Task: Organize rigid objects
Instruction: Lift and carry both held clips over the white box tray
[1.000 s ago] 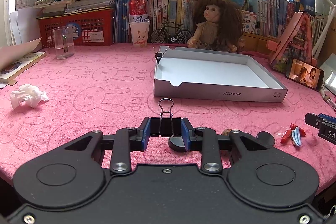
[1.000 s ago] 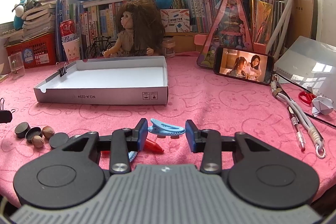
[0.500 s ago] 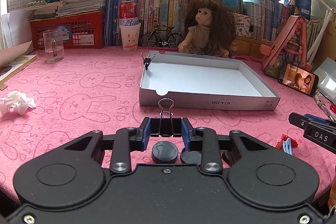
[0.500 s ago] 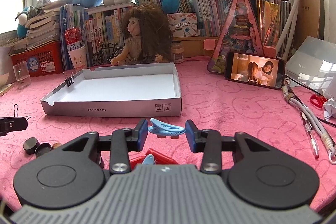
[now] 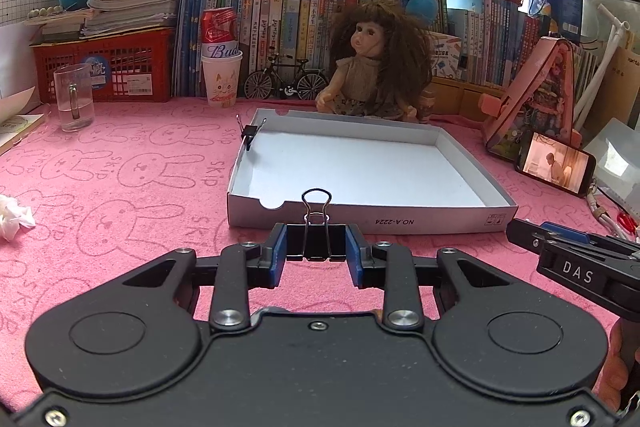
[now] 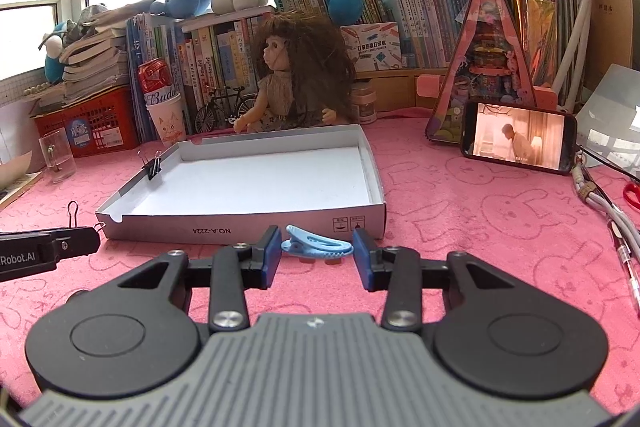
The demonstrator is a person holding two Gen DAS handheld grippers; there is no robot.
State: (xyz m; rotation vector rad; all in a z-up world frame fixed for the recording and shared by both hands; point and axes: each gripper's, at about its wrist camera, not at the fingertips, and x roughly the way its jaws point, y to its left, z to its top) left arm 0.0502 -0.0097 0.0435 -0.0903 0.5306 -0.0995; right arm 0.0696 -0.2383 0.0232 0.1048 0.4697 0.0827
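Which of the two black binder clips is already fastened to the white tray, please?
The smaller binder clip on the tray's far left wall; the other binder clip is held in the left gripper.

Two black binder clips [image 5: 316, 241] show: one held, one [image 5: 249, 135] clipped on the single shallow box [image 5: 400, 223]. There is one blue hair clip [image 6: 316, 247], one doll [image 5: 372, 67], one phone [image 6: 518, 137] and one glass mug [image 5: 74, 97].

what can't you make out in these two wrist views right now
- Left wrist view: the table just ahead of the camera is hidden by the left gripper body, below the binder clip it holds.
- Right wrist view: the underside of the blue hair clip in the right gripper is hidden.
- Both views: the print on the box wall is upside down and small.
- Right wrist view: scissors cut off by the right edge.
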